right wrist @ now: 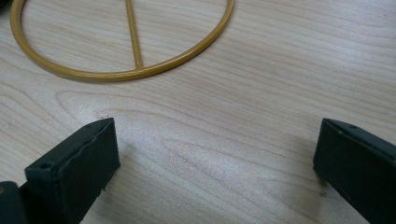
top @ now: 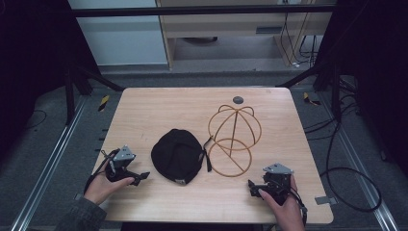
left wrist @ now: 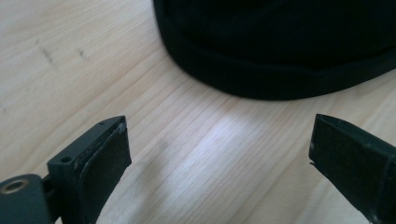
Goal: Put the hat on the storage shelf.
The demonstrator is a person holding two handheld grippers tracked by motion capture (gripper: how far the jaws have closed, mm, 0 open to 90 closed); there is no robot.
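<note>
Cap (top: 177,155), black, lying mid-table beside wire stand (top: 234,139); long axis runs toward the near edge, strap end nearest the stand. Left gripper (top: 142,176) and right gripper (top: 251,186): jaws apart, empty, flanking the cap.

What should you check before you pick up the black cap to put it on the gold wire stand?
1. Left hand-held gripper open, nothing between its jaws: ok.
2. Right hand-held gripper open, nothing between its jaws: ok.
3. Black cap lies flat on the table, free of both grippers: ok.
4. Gold wire stand upright beside the cap, nothing on it: ok.
5. Cap's strap clear of the stand's base ring: cannot tell, they look close.
</note>
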